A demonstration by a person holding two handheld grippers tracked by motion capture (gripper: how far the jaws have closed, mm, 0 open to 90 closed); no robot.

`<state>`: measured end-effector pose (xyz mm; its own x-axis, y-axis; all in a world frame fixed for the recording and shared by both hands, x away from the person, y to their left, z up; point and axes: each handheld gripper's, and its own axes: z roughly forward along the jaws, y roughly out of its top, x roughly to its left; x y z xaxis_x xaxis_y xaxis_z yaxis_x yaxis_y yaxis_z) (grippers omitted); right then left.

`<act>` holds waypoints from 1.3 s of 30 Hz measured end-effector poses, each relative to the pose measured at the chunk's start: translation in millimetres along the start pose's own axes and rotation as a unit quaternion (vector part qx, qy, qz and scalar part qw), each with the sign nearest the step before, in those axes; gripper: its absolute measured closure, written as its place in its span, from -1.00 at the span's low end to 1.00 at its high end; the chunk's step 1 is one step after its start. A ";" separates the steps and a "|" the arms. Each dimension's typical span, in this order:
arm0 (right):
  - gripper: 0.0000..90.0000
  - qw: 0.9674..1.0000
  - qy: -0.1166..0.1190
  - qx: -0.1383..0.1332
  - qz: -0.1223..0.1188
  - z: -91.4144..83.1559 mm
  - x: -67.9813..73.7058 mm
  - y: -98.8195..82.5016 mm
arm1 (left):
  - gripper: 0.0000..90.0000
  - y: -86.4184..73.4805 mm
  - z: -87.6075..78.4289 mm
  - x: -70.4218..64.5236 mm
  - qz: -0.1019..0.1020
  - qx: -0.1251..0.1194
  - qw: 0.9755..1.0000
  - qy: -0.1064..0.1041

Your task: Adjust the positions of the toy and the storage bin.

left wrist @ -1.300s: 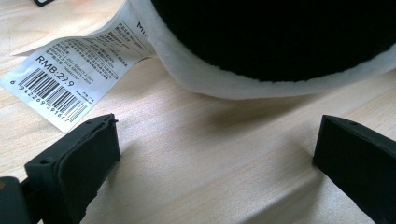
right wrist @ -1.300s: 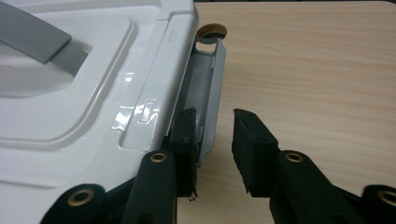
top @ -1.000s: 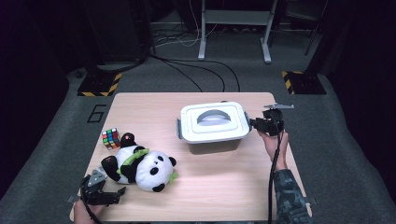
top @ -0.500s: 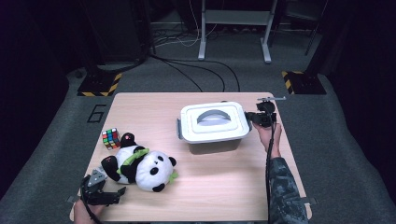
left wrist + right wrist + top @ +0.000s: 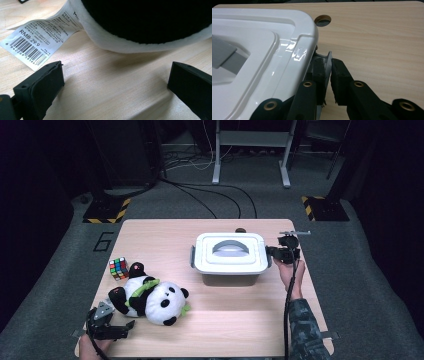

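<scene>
Clamping the stiff grey side latch of the white lidded storage box, the right gripper holds its jaws pinched shut on that thin, rigid plastic flap; the left gripper waits wide open.

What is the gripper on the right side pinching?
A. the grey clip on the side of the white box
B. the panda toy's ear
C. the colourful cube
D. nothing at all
A: in the right gripper view the right gripper is shut on the grey clip at the edge of the white box.
</scene>
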<state>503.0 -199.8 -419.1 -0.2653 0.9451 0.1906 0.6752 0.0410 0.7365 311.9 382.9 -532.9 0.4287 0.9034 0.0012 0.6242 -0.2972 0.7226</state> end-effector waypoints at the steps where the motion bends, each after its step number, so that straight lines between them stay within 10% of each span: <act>1: 0.81 1.000 0.001 0.000 0.001 -2.8 0.0 -2.6 | -1.00 0.0 0.0 0.0 0.000 0.000 1.000 0.000; 15: 0.69 0.999 0.019 -0.035 -0.006 -19.3 -4.8 -13.9 | -1.00 0.1 0.1 0.0 -0.001 0.000 1.000 0.001; 26: 0.84 0.999 0.047 -0.016 0.010 2.9 -15.9 -7.3 | -1.00 0.1 0.1 0.1 -0.001 0.000 1.000 0.001; 39: 0.84 0.999 0.032 -0.008 0.011 -20.8 -13.4 -24.7 | -1.00 0.1 0.1 0.0 -0.001 0.000 1.000 0.001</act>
<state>475.6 -220.3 -426.3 -0.2944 0.9231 0.2473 0.6698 0.0148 0.7424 312.0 382.8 -532.9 0.4264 0.9046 0.0006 0.6247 -0.2950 0.7230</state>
